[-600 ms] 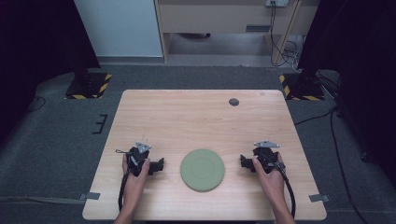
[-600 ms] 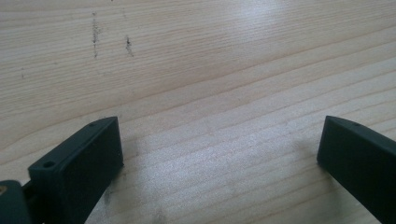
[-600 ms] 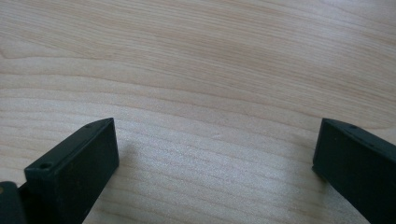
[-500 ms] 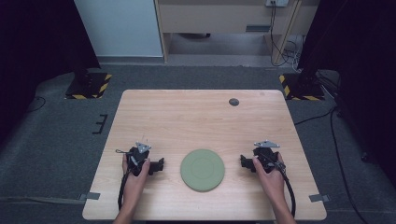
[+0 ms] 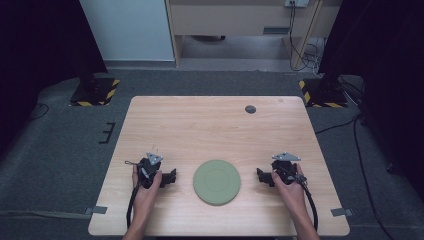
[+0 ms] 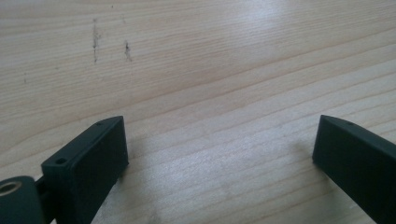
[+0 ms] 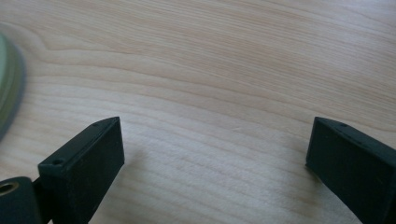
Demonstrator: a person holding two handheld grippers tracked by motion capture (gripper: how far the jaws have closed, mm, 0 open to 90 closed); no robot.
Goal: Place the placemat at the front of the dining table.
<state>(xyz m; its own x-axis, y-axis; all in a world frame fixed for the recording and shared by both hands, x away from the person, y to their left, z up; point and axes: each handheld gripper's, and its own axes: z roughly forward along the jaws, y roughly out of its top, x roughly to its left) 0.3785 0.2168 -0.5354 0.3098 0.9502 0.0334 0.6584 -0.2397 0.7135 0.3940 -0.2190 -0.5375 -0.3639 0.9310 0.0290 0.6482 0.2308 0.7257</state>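
A round green plate [image 5: 217, 181] lies flat on the wooden table [image 5: 200, 125], near its front edge. To the plate's left my left gripper [image 5: 172, 176] rests on the wood in a person's hand, its jaws pointing toward the plate. It is open [image 6: 219, 154], with bare wood between the jaws. On the plate's other side my right gripper [image 5: 260, 176] also rests on the table and points toward the plate. Its jaws stand wide apart [image 7: 215, 154] over bare wood, and the plate's rim [image 7: 9, 88] shows at the left edge of the right gripper view.
A small dark round spot [image 5: 250, 109] sits in the table top near the far edge. Grey floor surrounds the table, with black stands on yellow-striped bases [image 5: 95, 90] at the far left and far right [image 5: 322, 92]. Cables hang at the back right.
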